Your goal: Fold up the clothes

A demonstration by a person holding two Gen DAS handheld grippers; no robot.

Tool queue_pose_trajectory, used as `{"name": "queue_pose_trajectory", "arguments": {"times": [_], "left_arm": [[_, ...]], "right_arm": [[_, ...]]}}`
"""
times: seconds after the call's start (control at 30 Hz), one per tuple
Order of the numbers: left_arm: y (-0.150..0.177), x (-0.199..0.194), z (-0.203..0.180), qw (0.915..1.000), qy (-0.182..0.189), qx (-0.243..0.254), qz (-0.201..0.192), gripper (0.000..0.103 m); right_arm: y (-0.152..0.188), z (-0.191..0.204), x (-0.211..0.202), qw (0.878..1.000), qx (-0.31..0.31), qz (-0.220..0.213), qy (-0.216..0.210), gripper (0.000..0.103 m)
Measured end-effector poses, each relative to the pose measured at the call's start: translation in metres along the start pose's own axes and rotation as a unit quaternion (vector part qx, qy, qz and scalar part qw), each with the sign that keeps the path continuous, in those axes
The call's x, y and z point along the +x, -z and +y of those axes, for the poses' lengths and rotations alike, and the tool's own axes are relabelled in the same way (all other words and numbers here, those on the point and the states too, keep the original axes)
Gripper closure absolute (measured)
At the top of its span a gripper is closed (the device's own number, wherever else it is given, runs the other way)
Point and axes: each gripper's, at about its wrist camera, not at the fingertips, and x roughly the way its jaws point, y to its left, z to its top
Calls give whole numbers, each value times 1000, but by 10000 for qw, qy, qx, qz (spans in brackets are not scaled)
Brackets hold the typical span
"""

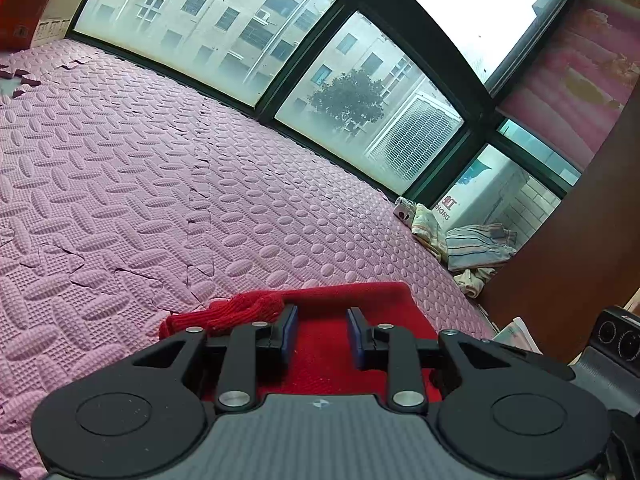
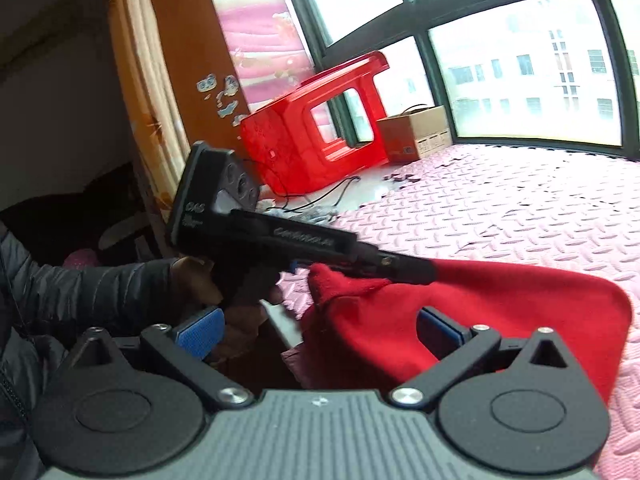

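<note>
My left claw [image 1: 322, 330] hangs parted over the red knit garment [image 1: 352, 300], bunched on the pink foam mat [image 1: 160, 168]; my right claw [image 2: 320, 332] gapes wide beside it

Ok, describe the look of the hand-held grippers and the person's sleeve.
Each hand-held gripper, left and right, has a grey ribbed body, black linkage arms with silver screws and round black discs, and blue ribbed finger pads. White lettering marks the left one's black side. The hand wears a dark quilted sleeve.
</note>
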Motion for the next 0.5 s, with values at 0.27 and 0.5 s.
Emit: {"name": "queue_pose_trajectory", "arguments": {"times": [0.27,0.5], "left_arm": [[0,0,-1,10000,-24,8,2,73],[0,1,-2,10000,-43,75,1,73]], "right_arm": [[-24,-77,-1,9911,1014,-425,750,0],[-10,-118,17,9785,1967,-9,628,0]]}}
